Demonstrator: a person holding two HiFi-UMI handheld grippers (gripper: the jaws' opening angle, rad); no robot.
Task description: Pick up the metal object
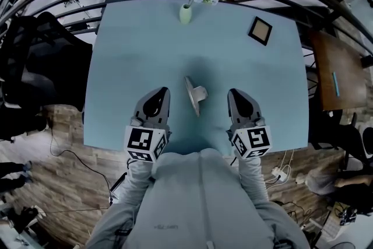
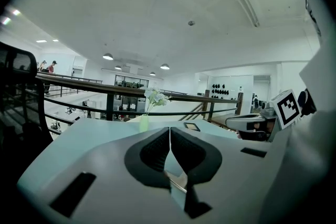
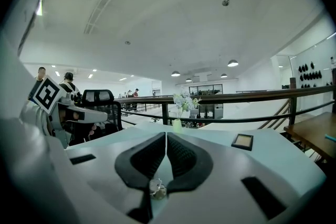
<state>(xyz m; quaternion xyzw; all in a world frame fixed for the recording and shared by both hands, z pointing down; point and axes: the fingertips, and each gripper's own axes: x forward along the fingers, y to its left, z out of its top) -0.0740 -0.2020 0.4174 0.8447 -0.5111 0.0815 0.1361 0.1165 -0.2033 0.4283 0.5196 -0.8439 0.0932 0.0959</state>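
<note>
– Jaws on your left gripper [image 1: 164, 91] are pressed flat together with nothing between them. Your right gripper [image 1: 233, 92] is the same: pads meeting, empty

– So where is the metal object for you to reach?

– Take the small green vase [image 1: 185, 13] at the far edge of the pale blue table [image 1: 134, 49] as your mark. The metal object [image 1: 194, 95] lies well nearer to you than the vase and almost straight in line with it. It looks like a thin disc standing on its rim, with a short stub on its right face. Your grippers sit nearer to you again, one on each side of that line from the vase, and neither touches the object

– Which one should you use, and how?

– Probably the right, since the stub faces it. Open its jaws wide before you move, because shut jaws would only push the piece. A disc on its rim may well roll or tip at a nudge, so come down from above, not from the side. Set one pad on each side of the stub or the disc, close slowly, then lift straight up

– Will your gripper cameras help?

– Not yet. Each shows only its own closed jaws, with the vase beyond them. Tilt down until the metal shows between the pads. A dark picture frame [image 1: 260, 30] right of the vase is well out of your way
</note>
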